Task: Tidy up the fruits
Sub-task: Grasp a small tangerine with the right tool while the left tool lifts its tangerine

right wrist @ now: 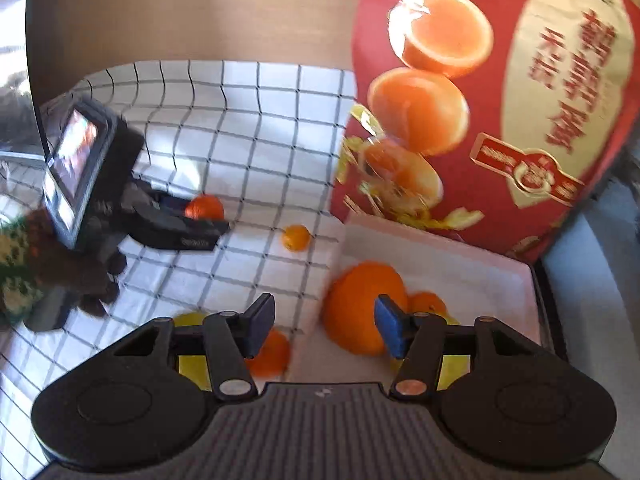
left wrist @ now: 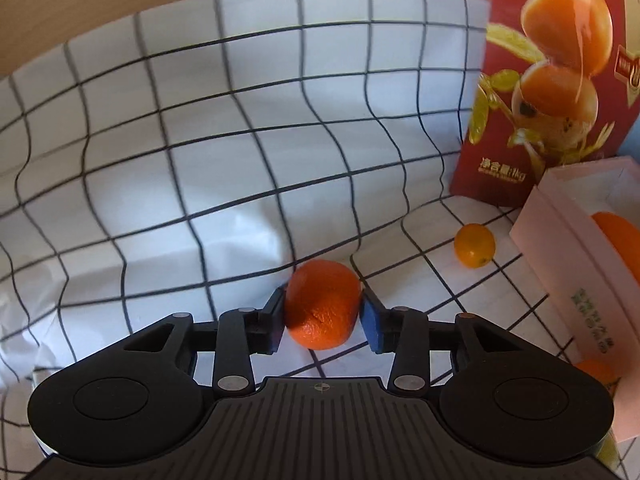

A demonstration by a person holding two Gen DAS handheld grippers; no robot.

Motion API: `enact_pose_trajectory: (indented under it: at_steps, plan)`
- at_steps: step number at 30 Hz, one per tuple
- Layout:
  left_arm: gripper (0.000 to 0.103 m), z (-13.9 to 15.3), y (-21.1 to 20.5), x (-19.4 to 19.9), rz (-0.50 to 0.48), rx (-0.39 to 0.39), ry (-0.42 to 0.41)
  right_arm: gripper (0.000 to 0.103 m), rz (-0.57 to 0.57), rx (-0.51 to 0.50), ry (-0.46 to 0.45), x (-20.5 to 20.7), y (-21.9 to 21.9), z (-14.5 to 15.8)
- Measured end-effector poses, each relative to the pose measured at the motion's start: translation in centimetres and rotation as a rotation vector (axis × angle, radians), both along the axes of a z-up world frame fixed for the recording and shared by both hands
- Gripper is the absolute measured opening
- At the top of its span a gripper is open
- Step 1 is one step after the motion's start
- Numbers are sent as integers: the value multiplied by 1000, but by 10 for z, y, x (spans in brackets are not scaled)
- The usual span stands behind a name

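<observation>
Over the checked cloth [left wrist: 168, 168], left gripper [left wrist: 322, 312] jaws clamped on a mandarin [left wrist: 322, 304], right gripper [right wrist: 324, 326] jaws wide, empty

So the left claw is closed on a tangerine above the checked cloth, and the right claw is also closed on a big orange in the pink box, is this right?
Not quite. The left claw does grip the tangerine above the cloth. But the right wrist view shows the right claw open and holding nothing; the big orange lies in the pink box beyond its fingers.
</observation>
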State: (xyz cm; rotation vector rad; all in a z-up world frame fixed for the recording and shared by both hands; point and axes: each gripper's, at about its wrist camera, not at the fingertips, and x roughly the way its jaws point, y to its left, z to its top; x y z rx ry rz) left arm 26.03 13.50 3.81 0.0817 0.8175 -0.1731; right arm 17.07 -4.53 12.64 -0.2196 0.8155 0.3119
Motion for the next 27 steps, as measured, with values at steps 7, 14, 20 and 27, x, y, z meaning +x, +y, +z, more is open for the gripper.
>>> enact_pose_trajectory:
  at_steps: [7,14,20,27]
  plan:
    - [43,13,41,-52,56,-163,-52,41,42,-34,-4,56,42,-4]
    - [43,19,79,-140,107,-295,-11,39,111,-244,48,102,100,-64]
    - [43,8,101,-207,200,-357,42,40,123,-376,58,121,119,-95]
    - [43,-6,117,-235,286,-404,97,39,97,-363,84,127,112,-94]
